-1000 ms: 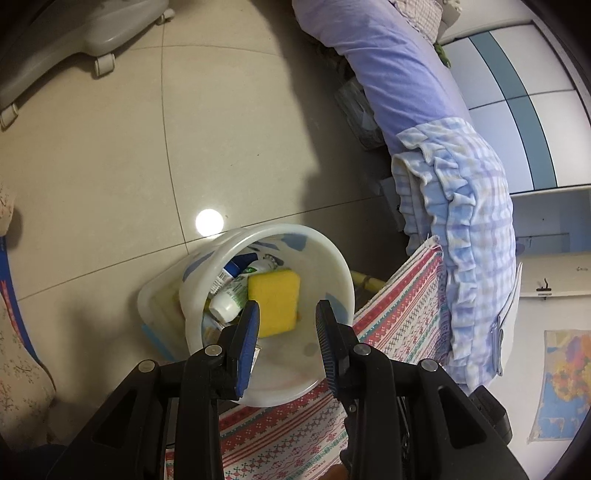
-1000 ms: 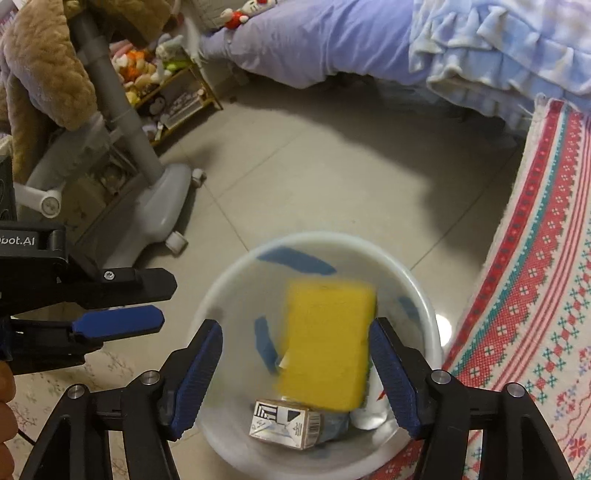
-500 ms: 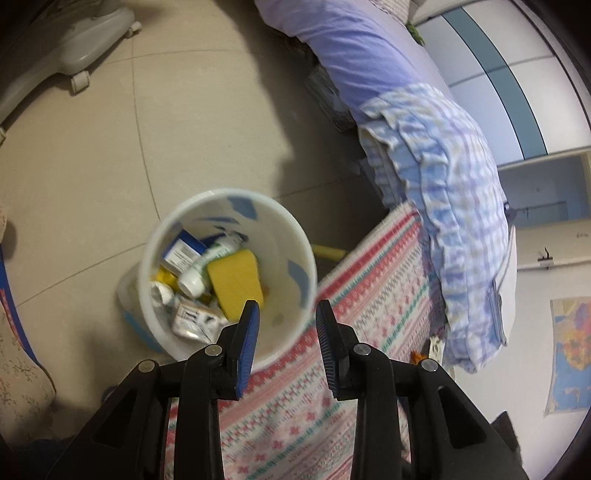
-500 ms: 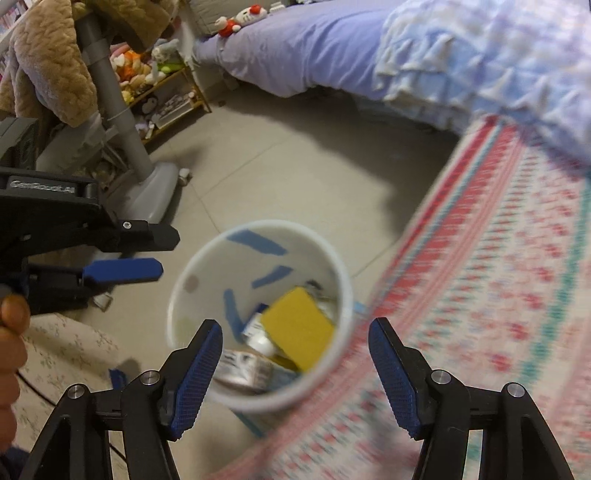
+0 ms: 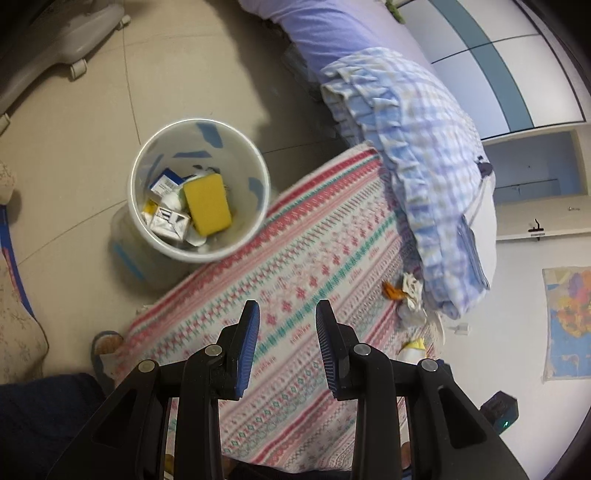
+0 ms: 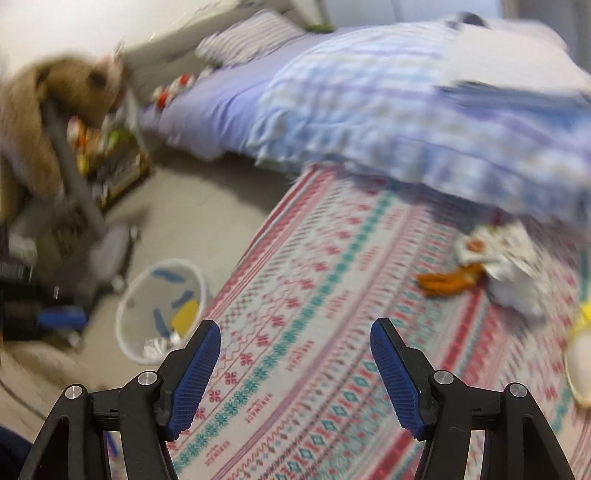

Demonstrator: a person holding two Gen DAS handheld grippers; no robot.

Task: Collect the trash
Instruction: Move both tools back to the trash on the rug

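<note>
A white bin (image 5: 201, 127) stands on the tile floor at the rug's edge; a yellow sponge (image 5: 207, 204), a silver packet (image 5: 169, 220) and other trash lie inside. In the blurred right wrist view the bin (image 6: 127, 314) is at lower left. My left gripper (image 5: 287, 312) hangs over the patterned rug (image 5: 325, 236), jaws apart, nothing between them. My right gripper (image 6: 295, 330) is open wide above the rug (image 6: 332, 295), empty. Orange scrap (image 6: 448, 282) and crumpled white wrappers (image 6: 498, 254) lie on the rug by the bed; the same orange scrap (image 5: 393, 291) shows in the left wrist view.
A bed with a checked blue quilt (image 5: 417, 147) borders the rug. A yellow-and-white object (image 6: 581, 347) lies at the rug's right edge. A grey wheeled base (image 5: 62, 33) stands on the tiles. A shelf of toys (image 6: 110, 155) is at the back left.
The sponge fell from my right gripper into the bin. Both grippers then pulled up and away from the bin, over the rug; the right one swung toward the litter by the bed.
</note>
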